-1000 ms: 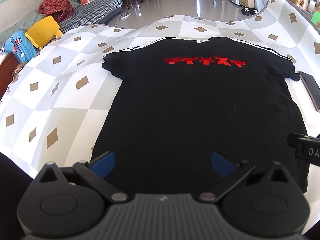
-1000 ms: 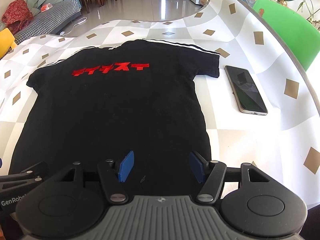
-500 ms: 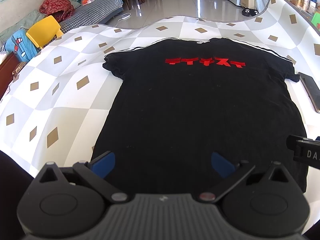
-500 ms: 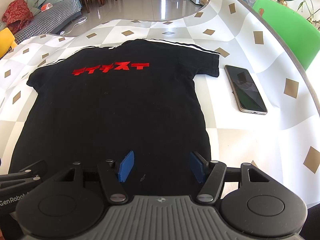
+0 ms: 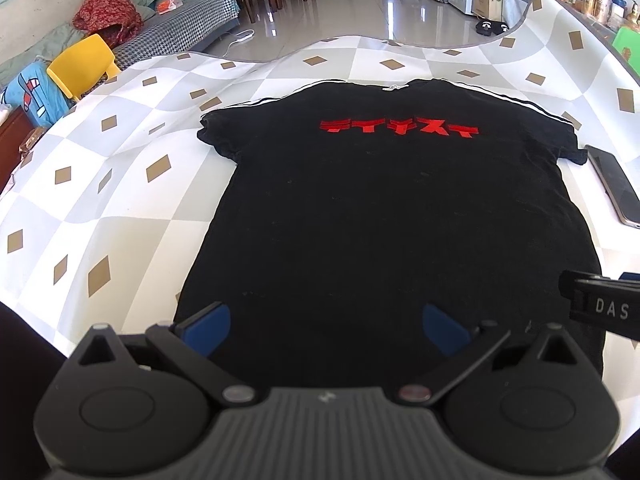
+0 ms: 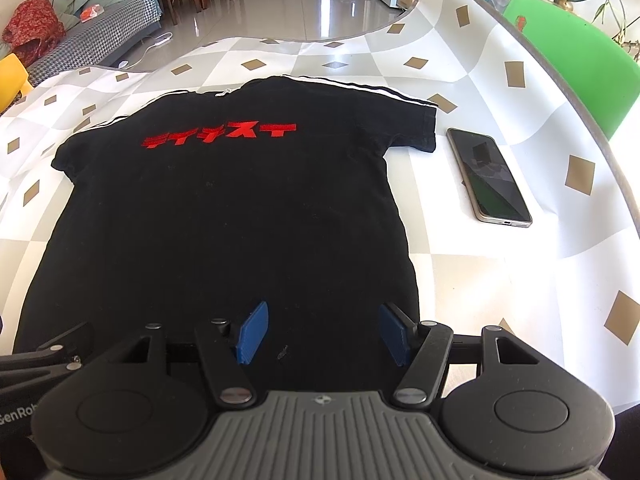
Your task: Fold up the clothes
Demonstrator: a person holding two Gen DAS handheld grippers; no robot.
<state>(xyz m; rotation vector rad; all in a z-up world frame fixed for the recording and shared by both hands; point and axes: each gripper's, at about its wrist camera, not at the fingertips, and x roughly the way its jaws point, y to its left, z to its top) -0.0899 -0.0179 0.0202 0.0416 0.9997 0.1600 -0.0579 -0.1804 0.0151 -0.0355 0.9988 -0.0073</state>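
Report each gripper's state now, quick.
Left gripper: open, holding nothing, poised over the hem of the black T-shirt with red lettering.
Right gripper: open, holding nothing, over the same hem.

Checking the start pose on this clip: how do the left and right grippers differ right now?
The left gripper has its blue pads spread wider than the right gripper. The left sits over the near-left hem of the black T-shirt, the right over its near-right hem, on the side where the phone lies. Both are open, holding nothing, above the flat shirt.
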